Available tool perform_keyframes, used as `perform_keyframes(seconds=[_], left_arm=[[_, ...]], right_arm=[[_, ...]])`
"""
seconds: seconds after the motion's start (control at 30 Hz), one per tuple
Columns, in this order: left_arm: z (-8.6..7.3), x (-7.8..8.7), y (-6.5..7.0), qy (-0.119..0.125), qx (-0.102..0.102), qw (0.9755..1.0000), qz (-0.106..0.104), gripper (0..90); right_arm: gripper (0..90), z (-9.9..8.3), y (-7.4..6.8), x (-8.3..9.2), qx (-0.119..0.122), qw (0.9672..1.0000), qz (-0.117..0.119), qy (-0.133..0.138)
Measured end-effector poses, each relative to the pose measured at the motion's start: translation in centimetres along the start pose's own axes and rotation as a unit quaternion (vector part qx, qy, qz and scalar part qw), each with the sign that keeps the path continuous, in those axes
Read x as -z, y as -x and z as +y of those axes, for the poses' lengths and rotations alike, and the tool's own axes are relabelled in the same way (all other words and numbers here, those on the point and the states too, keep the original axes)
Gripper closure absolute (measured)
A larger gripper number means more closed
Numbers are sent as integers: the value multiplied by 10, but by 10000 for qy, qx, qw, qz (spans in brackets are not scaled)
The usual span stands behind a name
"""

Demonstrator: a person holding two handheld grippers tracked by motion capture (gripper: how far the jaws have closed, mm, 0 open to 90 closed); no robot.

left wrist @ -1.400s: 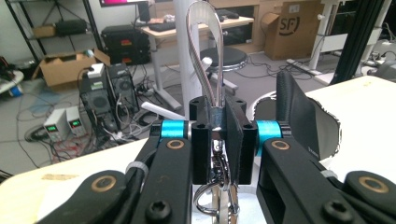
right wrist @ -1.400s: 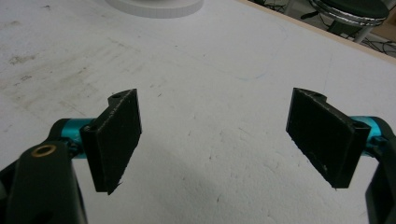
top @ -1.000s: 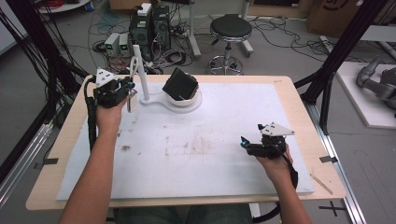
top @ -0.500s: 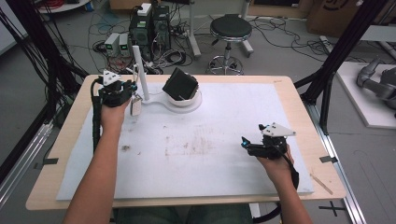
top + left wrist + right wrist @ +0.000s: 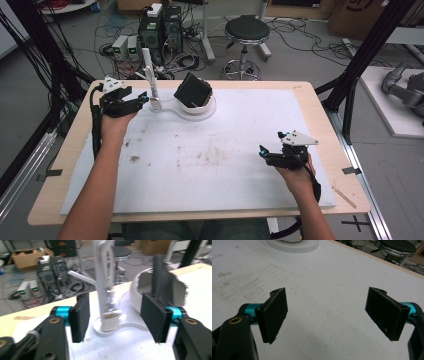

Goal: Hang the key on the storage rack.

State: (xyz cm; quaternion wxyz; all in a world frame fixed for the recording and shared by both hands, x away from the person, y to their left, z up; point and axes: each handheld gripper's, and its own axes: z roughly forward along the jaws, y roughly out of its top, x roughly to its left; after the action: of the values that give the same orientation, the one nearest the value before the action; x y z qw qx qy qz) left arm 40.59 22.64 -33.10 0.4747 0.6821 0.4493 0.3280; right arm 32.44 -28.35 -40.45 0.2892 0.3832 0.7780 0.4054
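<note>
White upright post (image 5: 150, 75) of the stand sits at the far-left part of the bench (image 5: 330, 125), rising from a small foot joined to the round white base (image 5: 200, 107) that carries the tilted black block (image 5: 192, 90). Left tongs (image 5: 142, 97) have closed in on it over the last second: they were a bit back and left of the post, now the tips sit just beside its foot. In the left gripper view the post (image 5: 105, 290) stands between the two spread pads (image 5: 81, 315), not touched by either, so left tongs (image 5: 117, 317) are open around it. Right tongs (image 5: 262, 151) haven't moved, resting open on the white mat (image 5: 225, 170) at the near right, well apart from the stand; the right gripper view shows the right tongs (image 5: 327, 312) with wide jaws and bare mat between. Reads as approach finished and grasp of the post next; closing the jaws should catch it low, near the foot. Post is thin, could slip or tip if squeezed off-centre.
</note>
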Motion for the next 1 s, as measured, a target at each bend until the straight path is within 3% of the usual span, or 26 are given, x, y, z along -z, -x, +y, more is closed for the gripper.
perform_keyframes(seconds=[0.2,0.33,0.47,0.63,0.73,1.0], left_arm=[[-15,21,7,45,-123,9993,-351,306],[-27,34,11,88,-107,9976,-678,268],[-42,47,12,148,-61,9961,-873,237],[-65,56,11,86,-8,9946,-1031,224],[-70,60,8,25,101,9940,-1090,186],[-78,66,6,4,89,9936,-1124,185]], right_arm=[[184,4,1,2,9,10000,-27,58],[184,5,1,3,27,10000,-19,92],[184,5,3,5,-3,9999,-37,126],[183,2,8,6,-97,9998,-67,137],[183,1,10,6,-97,9998,-97,122],[184,2,9,5,-73,9999,-78,132]])
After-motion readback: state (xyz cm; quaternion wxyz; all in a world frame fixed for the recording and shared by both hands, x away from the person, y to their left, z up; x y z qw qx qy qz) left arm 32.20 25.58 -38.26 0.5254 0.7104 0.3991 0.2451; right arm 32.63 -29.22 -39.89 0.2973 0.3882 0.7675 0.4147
